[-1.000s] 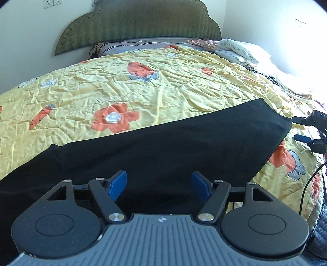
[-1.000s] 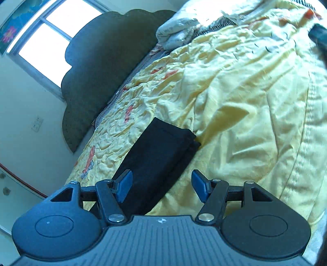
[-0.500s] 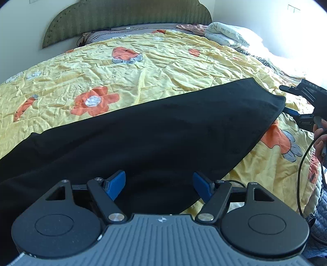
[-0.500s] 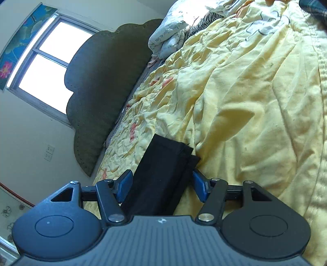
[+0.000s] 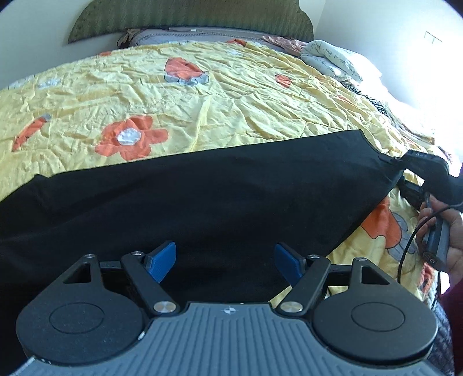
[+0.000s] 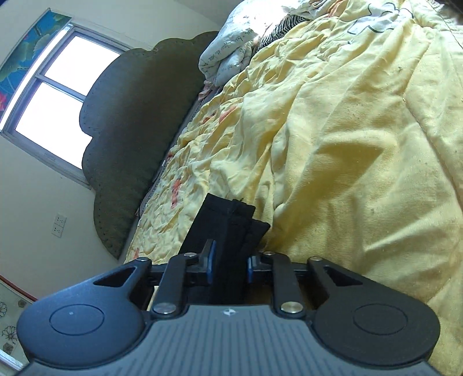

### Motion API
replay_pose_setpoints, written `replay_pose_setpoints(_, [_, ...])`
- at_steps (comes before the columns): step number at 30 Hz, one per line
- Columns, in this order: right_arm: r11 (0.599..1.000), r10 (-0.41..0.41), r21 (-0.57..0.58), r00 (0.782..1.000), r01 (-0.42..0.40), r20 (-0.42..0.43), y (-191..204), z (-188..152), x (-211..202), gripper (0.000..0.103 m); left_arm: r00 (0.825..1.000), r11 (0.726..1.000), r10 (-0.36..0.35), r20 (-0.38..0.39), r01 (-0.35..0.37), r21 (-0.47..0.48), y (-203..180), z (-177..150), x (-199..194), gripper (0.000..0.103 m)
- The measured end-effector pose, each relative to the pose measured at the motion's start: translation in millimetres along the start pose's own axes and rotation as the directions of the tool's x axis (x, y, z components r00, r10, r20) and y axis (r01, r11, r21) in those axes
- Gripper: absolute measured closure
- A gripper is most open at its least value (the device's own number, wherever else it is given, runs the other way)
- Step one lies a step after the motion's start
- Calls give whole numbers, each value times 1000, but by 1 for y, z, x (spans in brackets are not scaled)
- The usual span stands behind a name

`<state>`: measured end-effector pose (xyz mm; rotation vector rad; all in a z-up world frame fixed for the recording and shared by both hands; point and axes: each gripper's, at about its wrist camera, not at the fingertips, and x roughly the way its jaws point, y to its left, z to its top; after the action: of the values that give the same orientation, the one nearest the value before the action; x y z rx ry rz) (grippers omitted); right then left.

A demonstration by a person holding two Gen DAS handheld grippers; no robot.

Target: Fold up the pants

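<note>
The bed [image 5: 260, 95] fills both views, covered by a yellow quilt [image 5: 231, 86] with orange flowers, and the green padded headboard [image 5: 188, 20] stands at its far end against the wall. A white printed pillow [image 5: 332, 59] lies near the headboard on the right. Across the quilt the black pants [image 5: 202, 202] lie flat in a long band that runs from the left edge to a narrow end at the right. My left gripper [image 5: 225, 260] hovers over the near edge of the pants, its blue pads [image 5: 162, 257] wide apart and gripping nothing. My right gripper [image 6: 228, 266] has just been closing and now clamps the stacked end of the pants between its pads. From the left wrist view, my right hand [image 5: 451, 231] shows at that far end.
</note>
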<state>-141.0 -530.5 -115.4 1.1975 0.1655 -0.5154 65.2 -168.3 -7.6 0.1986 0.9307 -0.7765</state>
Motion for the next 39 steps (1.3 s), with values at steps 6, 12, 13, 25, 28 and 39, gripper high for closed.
replay_pose_setpoints(6, [999,-13,-51,1000,14,15,5,-1,0,90,993,979,-120,-24,114,-167,9,21,14,24])
replay_pose_setpoints(12, [990,-30,-135,999,33,30,15,-8,2,90,992,978,-123,10,123,-170,0,25,18,23])
replay_pose_setpoints(13, [986,-34,-163,999,39,34,19,-9,1,90,993,978,-121,9,121,-172,-1,25,20,23])
replay_pose_setpoints(25, [965,-59,-256,998,55,-7,31,-5,9,90,995,979,-98,10,98,-176,2,27,26,22])
replay_pose_setpoints(28, [985,-45,-170,998,38,-37,21,-2,14,83,995,978,-100,12,100,-180,2,27,26,22])
replay_pose_setpoints(39, [973,-17,-232,1000,13,-18,28,-6,16,100,992,974,-123,4,121,-192,4,32,30,22])
